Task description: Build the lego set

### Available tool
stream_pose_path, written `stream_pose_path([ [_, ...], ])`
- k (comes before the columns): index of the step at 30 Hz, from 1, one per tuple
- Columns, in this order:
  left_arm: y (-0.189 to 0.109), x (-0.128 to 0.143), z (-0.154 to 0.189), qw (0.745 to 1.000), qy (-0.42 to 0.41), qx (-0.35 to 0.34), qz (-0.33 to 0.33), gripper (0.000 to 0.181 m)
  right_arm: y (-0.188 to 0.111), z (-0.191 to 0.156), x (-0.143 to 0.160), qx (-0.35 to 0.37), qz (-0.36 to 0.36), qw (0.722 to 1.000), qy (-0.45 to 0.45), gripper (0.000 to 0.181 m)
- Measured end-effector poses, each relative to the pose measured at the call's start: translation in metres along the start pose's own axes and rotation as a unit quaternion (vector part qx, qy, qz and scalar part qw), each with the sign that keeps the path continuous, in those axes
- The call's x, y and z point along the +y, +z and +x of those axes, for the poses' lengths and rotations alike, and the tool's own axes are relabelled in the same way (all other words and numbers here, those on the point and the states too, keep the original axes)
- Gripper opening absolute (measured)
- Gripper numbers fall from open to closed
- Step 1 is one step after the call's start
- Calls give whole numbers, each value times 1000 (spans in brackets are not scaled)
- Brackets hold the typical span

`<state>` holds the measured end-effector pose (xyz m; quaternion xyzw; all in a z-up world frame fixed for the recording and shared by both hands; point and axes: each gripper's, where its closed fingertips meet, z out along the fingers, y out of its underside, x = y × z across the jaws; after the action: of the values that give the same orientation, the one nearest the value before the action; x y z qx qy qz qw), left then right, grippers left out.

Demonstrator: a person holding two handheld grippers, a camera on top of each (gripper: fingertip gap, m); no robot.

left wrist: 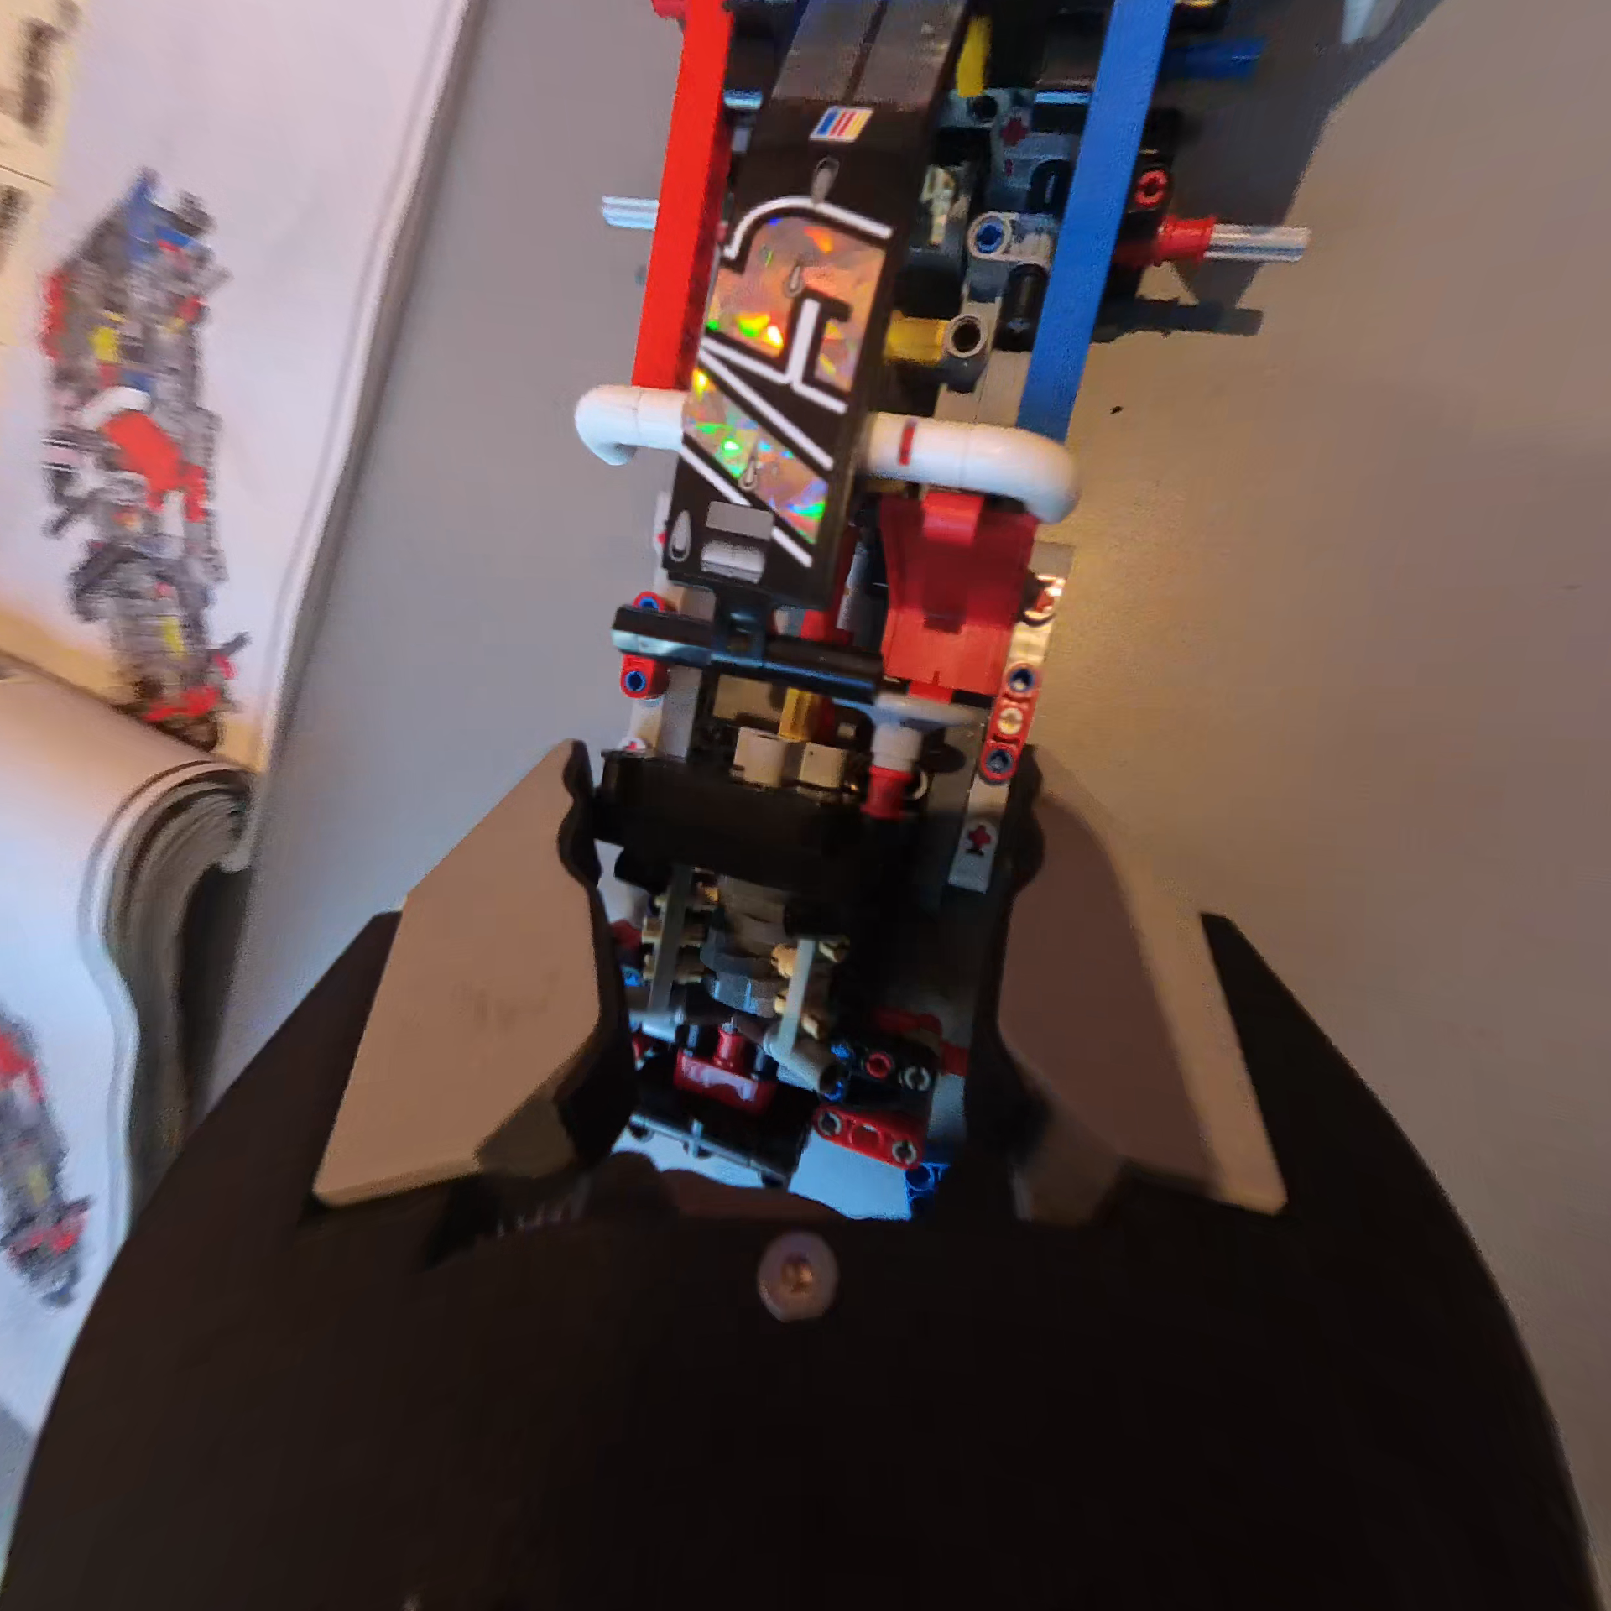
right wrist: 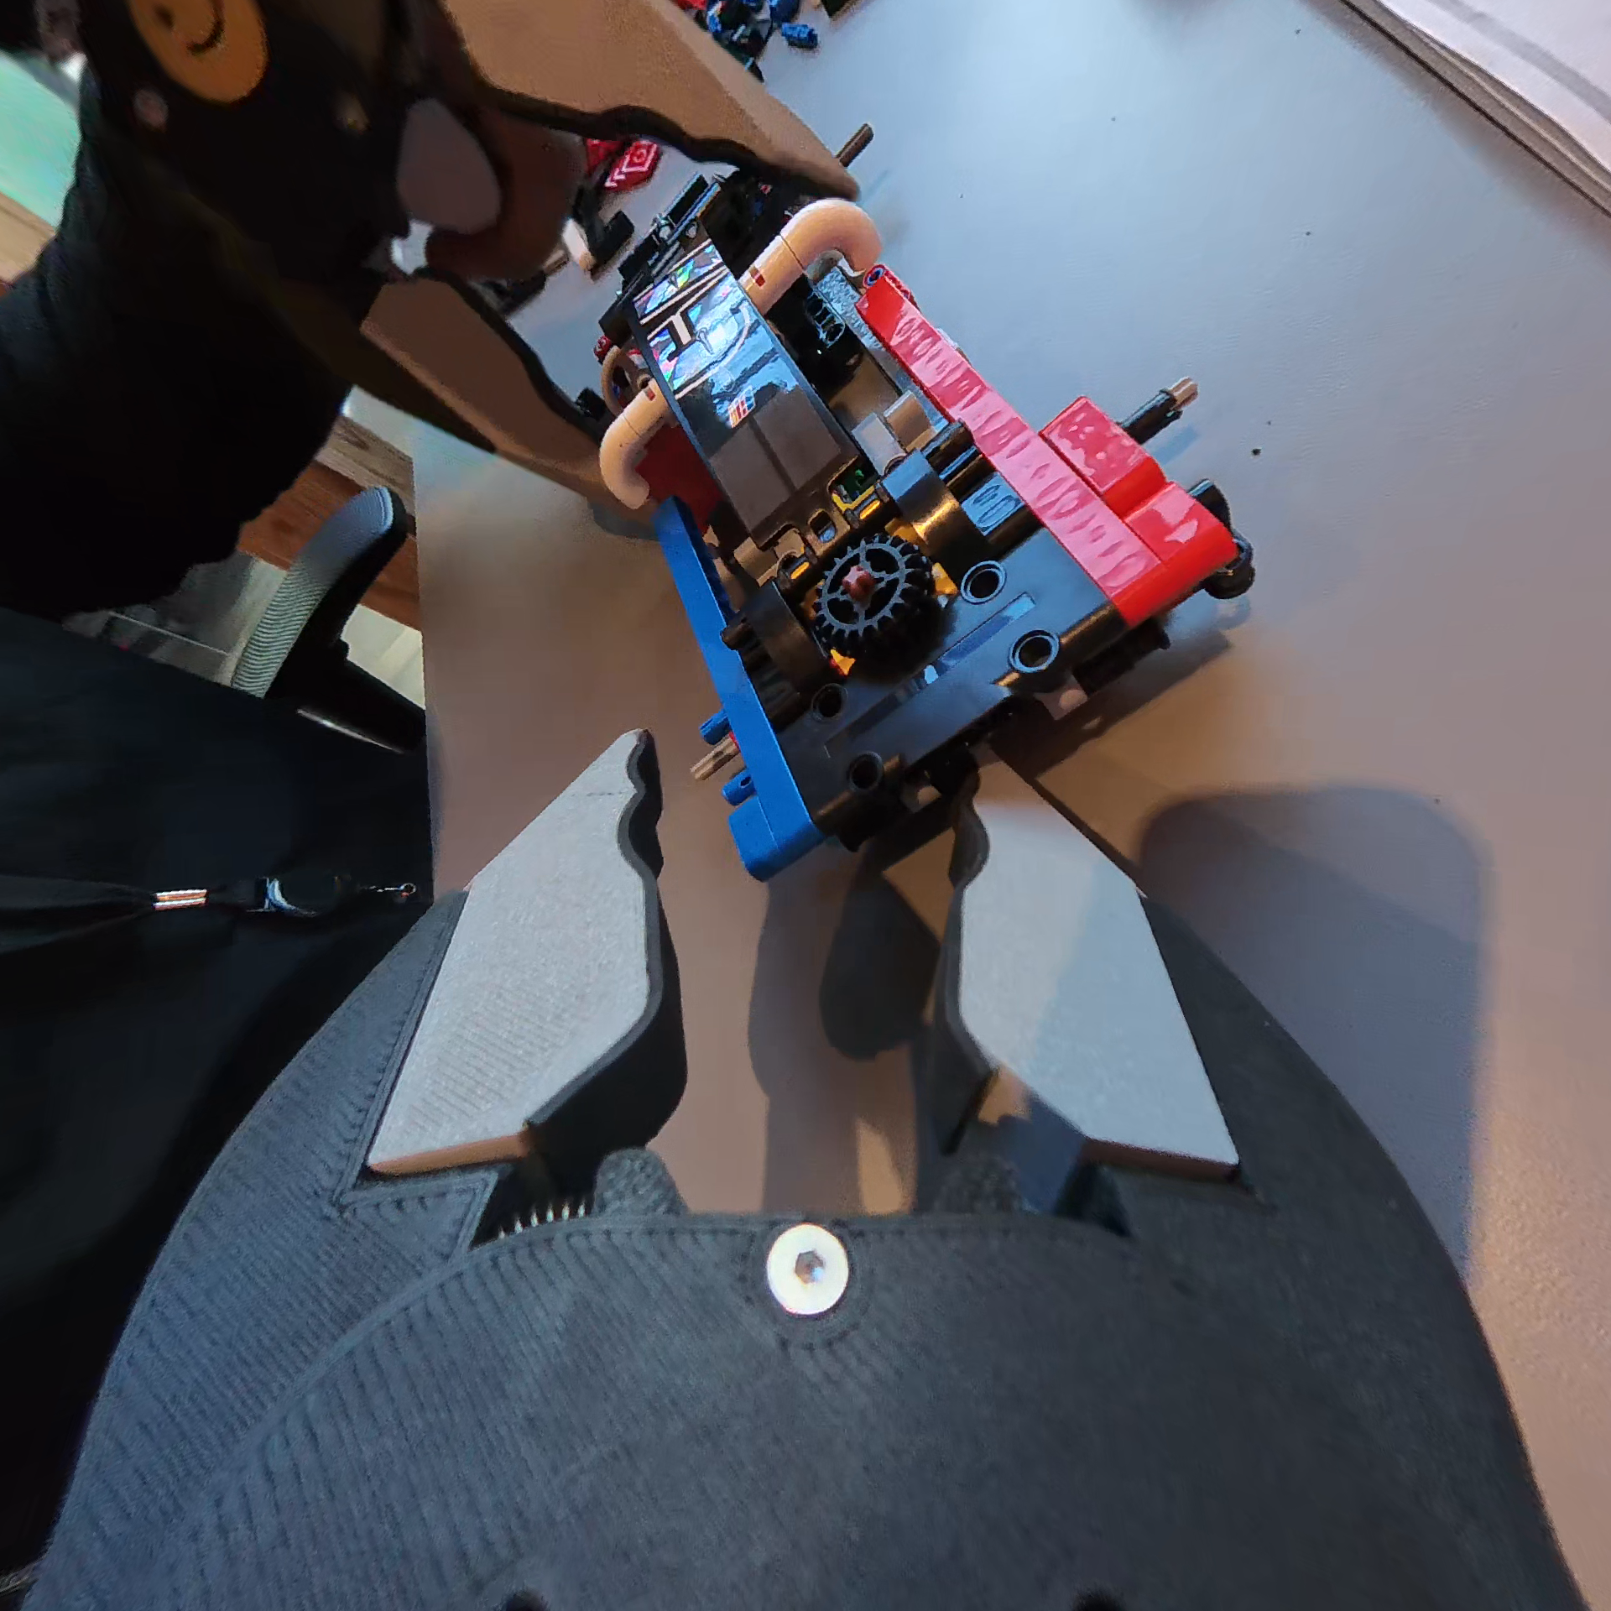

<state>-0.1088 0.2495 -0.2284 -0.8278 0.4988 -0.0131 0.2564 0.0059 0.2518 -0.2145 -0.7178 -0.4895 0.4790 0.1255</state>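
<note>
I have one lego model on the grey table, a long half-built chassis, and my left gripper is clamped across its near end, one tan finger against each flank. My right gripper hangs just short of the opposite end with its two fingers spread wide and nothing between them; whether the right-hand fingertip touches the black end plate I cannot tell. Counting along the model: one red beam and one blue beam running its length on either side, two white curved pipes, one black panel with a shiny rainbow sticker bearing white stripes and a small striped emblem, and one black gear at the far end. An open instruction booklet lies to my left, its pages showing pictures of the build; any print there is too blurred to read. A heap of loose pieces sits at the far part of the table. The table edge runs close on my left, with an office chair beyond it, and to the right of the model the surface lies bare.
</note>
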Motion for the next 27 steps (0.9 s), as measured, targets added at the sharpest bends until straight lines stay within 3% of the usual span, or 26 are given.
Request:
stream_pose_path([
  [5,3,4,-6,998,24,44,-30,94,-1,-4,2,2,3,999,-37,64],
  [8,3,6,-9,997,36,48,-42,94,-10,16,14,104,-35,986,-124,63],
  [10,3,6,-9,997,39,44,-39,95,-21,24,14,162,-48,968,-188,85],
  [14,4,4,-8,998,34,48,-9,94,-18,33,8,185,-42,941,-282,98],
  [19,2,8,-8,997,42,65,-26,93,1,18,9,101,-68,972,-199,73],
  [27,-4,5,-9,987,30,160,3,90,-1,0,2,52,-16,989,-140,75],
])
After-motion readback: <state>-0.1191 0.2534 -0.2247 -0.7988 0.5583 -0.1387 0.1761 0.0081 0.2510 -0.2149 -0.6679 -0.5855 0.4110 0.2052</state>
